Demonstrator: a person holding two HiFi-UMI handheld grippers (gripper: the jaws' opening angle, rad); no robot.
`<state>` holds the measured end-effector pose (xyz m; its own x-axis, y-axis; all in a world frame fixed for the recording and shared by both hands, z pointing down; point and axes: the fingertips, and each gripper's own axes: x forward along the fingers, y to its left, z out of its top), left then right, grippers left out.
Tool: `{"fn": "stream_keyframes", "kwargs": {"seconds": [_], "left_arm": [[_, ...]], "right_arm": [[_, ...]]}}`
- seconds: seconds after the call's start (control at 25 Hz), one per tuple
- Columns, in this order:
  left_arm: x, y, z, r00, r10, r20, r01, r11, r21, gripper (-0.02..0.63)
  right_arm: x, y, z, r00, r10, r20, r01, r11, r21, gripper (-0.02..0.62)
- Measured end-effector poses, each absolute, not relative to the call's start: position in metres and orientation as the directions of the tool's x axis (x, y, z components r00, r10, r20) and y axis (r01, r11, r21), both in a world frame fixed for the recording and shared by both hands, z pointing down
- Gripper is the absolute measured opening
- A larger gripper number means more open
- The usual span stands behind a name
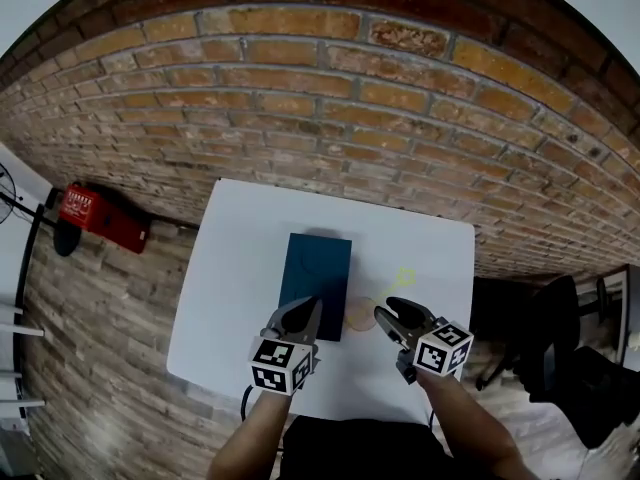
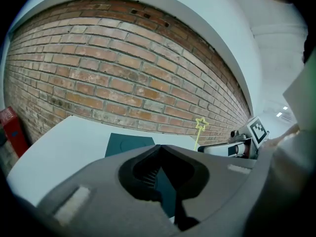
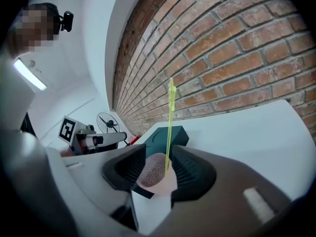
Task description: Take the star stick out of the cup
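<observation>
Star stick [image 1: 403,280] stands in the pink cup [image 1: 360,316] on the white table [image 1: 230,268], beside a dark box [image 1: 316,268], in the head view; the left gripper [image 1: 305,313] and the right gripper [image 1: 390,313] hover close by. Left gripper view: jaws clenched together on nothing, the star off to one side. Right gripper view: jaws released and gaping, the cup between them, apparently ungripped, the stick rising from it. Judged from this, removal has not begun; grasping and lifting remain.
</observation>
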<state>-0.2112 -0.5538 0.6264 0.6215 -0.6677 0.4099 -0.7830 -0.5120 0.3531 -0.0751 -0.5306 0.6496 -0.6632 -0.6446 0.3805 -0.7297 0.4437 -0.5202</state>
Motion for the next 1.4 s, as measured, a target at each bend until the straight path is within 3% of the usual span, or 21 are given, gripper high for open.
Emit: {"fn": "stream_keyframes", "kwargs": {"seconds": [0.28,0.72,1.4], "left_arm": [[-0.213,-0.559,0.640,0.592,-0.672,0.445,-0.805,-0.475,0.355,0.006],[-0.243,-0.545,0.627,0.556,-0.709,0.435,-0.830,-0.438,0.347,0.006],[-0.259,-0.504,0.552,0.622,-0.725,0.296,-0.781,-0.546,0.304,0.006]], "right_arm": [[-0.090,-0.547,0.671,-0.700,-0.607,0.375,-0.692,0.447,-0.567,0.153],[-0.084,-0.548,0.671,-0.650,-0.644,0.403,-0.744,0.430,-0.512,0.012],[-0.060,-0.491,0.568,-0.532,-0.789,0.306,-0.826,0.405,-0.392,0.012]]}}
